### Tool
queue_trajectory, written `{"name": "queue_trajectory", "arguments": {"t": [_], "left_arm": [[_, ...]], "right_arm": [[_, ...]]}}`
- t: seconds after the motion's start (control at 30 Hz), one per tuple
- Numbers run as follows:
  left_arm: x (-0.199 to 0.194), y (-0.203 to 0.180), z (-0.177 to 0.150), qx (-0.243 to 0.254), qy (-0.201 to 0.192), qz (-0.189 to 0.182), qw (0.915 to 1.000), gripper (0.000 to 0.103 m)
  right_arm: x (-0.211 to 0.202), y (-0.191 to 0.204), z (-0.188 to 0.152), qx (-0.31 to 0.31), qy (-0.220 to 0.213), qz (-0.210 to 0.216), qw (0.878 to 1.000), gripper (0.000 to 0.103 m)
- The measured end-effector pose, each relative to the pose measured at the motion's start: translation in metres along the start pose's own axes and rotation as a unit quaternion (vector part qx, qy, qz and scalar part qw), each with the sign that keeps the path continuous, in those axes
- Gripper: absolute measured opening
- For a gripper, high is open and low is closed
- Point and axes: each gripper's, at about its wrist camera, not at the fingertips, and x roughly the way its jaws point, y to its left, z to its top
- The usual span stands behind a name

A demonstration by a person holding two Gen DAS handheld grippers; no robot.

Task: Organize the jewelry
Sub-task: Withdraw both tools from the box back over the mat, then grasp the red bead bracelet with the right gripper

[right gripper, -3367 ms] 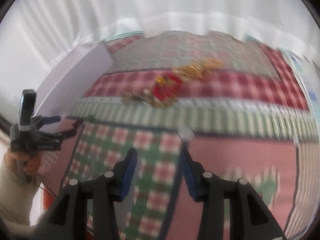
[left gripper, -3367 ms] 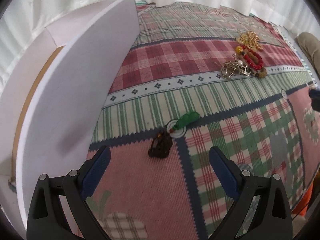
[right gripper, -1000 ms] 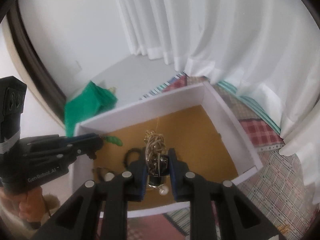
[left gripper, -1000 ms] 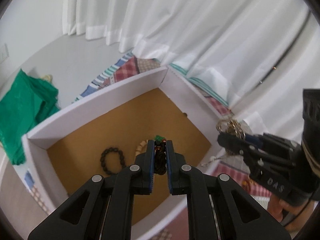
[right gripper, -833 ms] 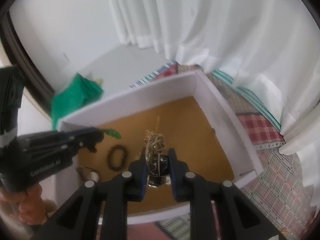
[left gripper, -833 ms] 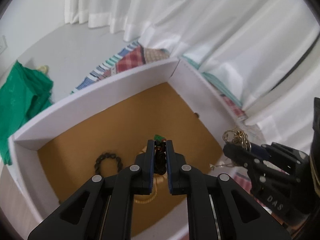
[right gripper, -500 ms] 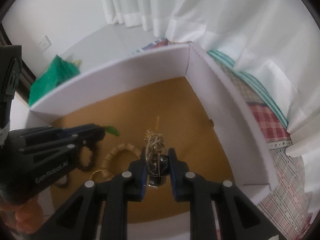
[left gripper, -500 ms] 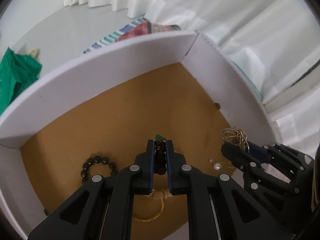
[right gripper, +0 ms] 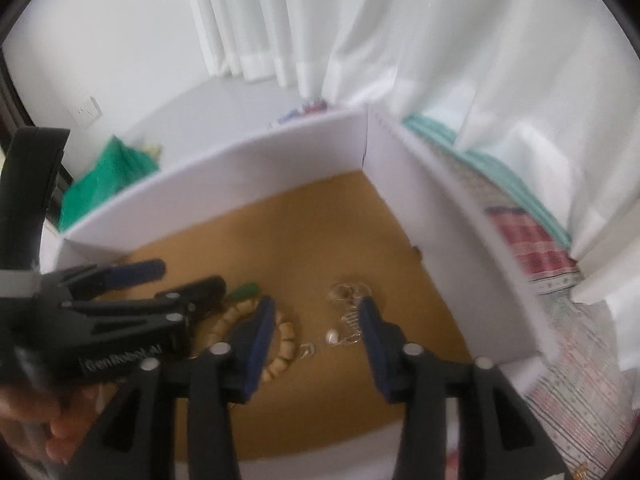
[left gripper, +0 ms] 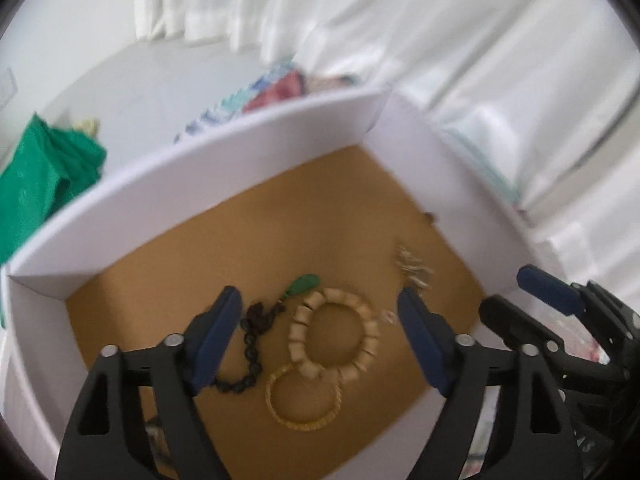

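Both grippers hang over a white box [left gripper: 240,168] with a brown floor. My left gripper [left gripper: 318,304] is opening, its pads wide apart with nothing held. Below it on the floor lie a dark bead string [left gripper: 254,332] with a green pendant [left gripper: 304,284], a wooden bead bracelet [left gripper: 372,332] and a gold bangle [left gripper: 304,420]. My right gripper [right gripper: 316,308] is opening too, and nothing is gripped between its pads. A tangle of thin chains [right gripper: 348,292] with a pearl [right gripper: 331,336] lies loose under it. The left gripper [right gripper: 190,276] shows beside it, over the green pendant [right gripper: 246,291].
The box walls [right gripper: 260,184] rise on all sides of the grippers. A green bag [left gripper: 40,184] lies on the floor beyond the box. White curtains [right gripper: 400,40] hang behind, and a plaid cloth [right gripper: 540,252] lies to the right. A hand [right gripper: 40,420] holds the left gripper.
Both grippers sank lower over the box and opened. The dark bead string with the green pendant left the left gripper, and the chain tangle left the right one. Both now lie on the box floor.
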Motion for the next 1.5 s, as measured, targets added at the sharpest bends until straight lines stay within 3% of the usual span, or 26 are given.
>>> {"name": "queue_trajectory", "arguments": {"t": [0.03,0.13,0.27,0.37,0.53,0.77,0.9,1.0,1.17,1.5], "left_arm": [[-0.017,-0.006,-0.007,0.007,-0.01,-0.008,0.9999,0.089],[-0.059,-0.024,-0.041,0.041,-0.032,-0.03,0.9982,0.093],[-0.088,-0.051,-0.101,0.098,-0.033,-0.064,0.9927,0.093],[-0.096,-0.075,-0.156,0.139,-0.026,-0.082,0.9867,0.093],[-0.098,-0.113,-0.24,0.206,-0.021,-0.09,0.9742,0.093],[-0.086,-0.144,-0.301,0.25,0.023,-0.105,0.9623,0.093],[-0.086,-0.156,-0.322,0.269,0.03,-0.099,0.9575,0.093],[-0.089,-0.16,-0.329,0.279,0.025,-0.091,0.9557,0.093],[-0.092,-0.159,-0.327,0.276,0.016,-0.084,0.9573,0.093],[-0.08,-0.154,-0.334,0.275,0.025,-0.069,0.9588,0.093]], "right_arm": [[-0.011,0.0,-0.003,-0.001,-0.005,0.0,1.0,0.059],[-0.056,-0.004,-0.028,0.004,-0.019,-0.004,1.0,0.06],[-0.105,-0.01,-0.089,0.024,-0.023,-0.024,0.999,0.06],[-0.132,-0.019,-0.15,0.048,-0.03,-0.044,0.997,0.06],[-0.163,-0.034,-0.264,0.111,-0.029,-0.112,0.987,0.06],[-0.202,-0.041,-0.363,0.199,-0.039,-0.18,0.962,0.06],[-0.204,-0.042,-0.386,0.205,-0.037,-0.215,0.954,0.06],[-0.208,-0.039,-0.398,0.207,-0.039,-0.219,0.953,0.06],[-0.215,-0.032,-0.401,0.19,-0.051,-0.232,0.953,0.06],[-0.208,-0.031,-0.414,0.201,-0.036,-0.218,0.954,0.06]]}}
